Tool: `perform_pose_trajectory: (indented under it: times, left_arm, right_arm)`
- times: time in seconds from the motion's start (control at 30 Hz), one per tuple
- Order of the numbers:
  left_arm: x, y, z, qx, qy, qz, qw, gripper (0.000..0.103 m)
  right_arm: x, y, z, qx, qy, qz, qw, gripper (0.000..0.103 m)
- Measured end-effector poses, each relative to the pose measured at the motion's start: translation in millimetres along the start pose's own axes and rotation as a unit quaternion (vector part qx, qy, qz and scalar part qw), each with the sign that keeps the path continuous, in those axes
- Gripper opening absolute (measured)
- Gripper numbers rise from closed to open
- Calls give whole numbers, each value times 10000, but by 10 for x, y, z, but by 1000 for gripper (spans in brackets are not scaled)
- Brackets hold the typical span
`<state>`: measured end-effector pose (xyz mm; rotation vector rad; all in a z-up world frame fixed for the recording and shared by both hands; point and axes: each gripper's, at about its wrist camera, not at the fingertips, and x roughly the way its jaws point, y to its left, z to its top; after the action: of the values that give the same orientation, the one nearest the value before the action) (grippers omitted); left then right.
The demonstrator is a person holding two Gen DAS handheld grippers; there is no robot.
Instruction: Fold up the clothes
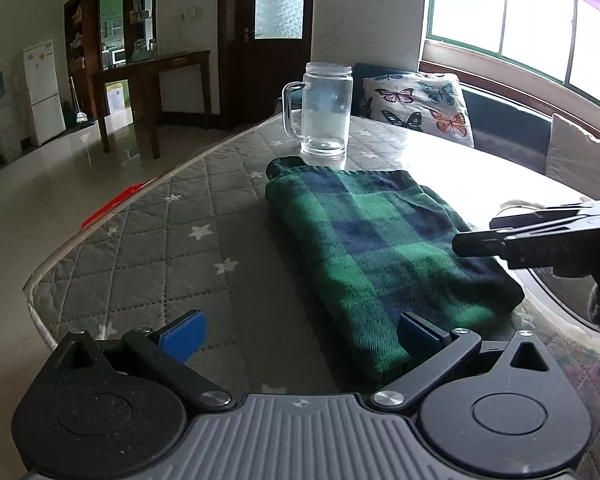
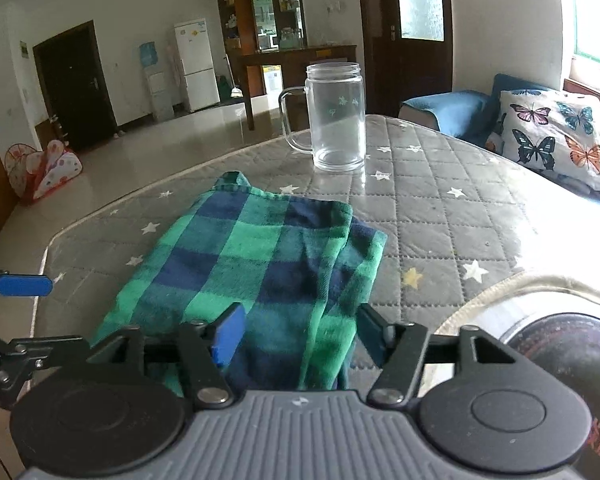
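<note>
Left wrist view, left to right. Left claw (image 1: 300,338) at the bottom of frame, jaws spread wide, blue pads (image 1: 184,336) showing, nothing between them. Left pad hangs over bare quilt; right pad sits at the near end of the plaid cloth (image 1: 380,248), contact not clear. Surface (image 1: 160,248) is covered in grey quilted fabric with white stars, its rounded left edge dropping to a tiled floor. The cloth, green and navy check, lies folded into a long pad, running from the near edge toward the middle of the surface. Glass mug (image 1: 326,110), clear, handle to the left, stands upright just past the cloth's far end. Right claw (image 1: 476,240) enters from the right edge, dark against window glare, over the cloth's right side. Butterfly cushion (image 1: 418,106) sits on a bench beyond the far right edge.

Right wrist view, left to right. One blue pad of the left claw (image 2: 22,285) pokes in at the left edge, over the surface's left edge (image 2: 440,208). The cloth (image 2: 252,264) fills the centre, layers doubled, a loose flap bunched along its right side. Right claw (image 2: 300,334) has its jaws part open, astride the cloth's near end, fabric lying between the pads; not clamped on it. The mug (image 2: 336,116) stands behind the cloth toward the far edge. The cushion (image 2: 552,136) is at far right.
</note>
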<state>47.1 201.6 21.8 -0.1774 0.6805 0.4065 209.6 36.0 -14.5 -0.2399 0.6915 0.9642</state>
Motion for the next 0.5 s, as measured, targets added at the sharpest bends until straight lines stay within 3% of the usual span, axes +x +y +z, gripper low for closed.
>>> perform_pose_trajectory:
  times: [0.23, 0.5]
  left_arm:
    - [-130, -38, -51, -7, -66, 57, 10000, 103]
    - [-239, -93, -104, -11, -79, 92, 9999, 103]
  right_arm:
    - [-189, 97, -122, -47, -83, -231, 9997, 96]
    - [-379, 134, -268, 63, -202, -427, 9989, 103]
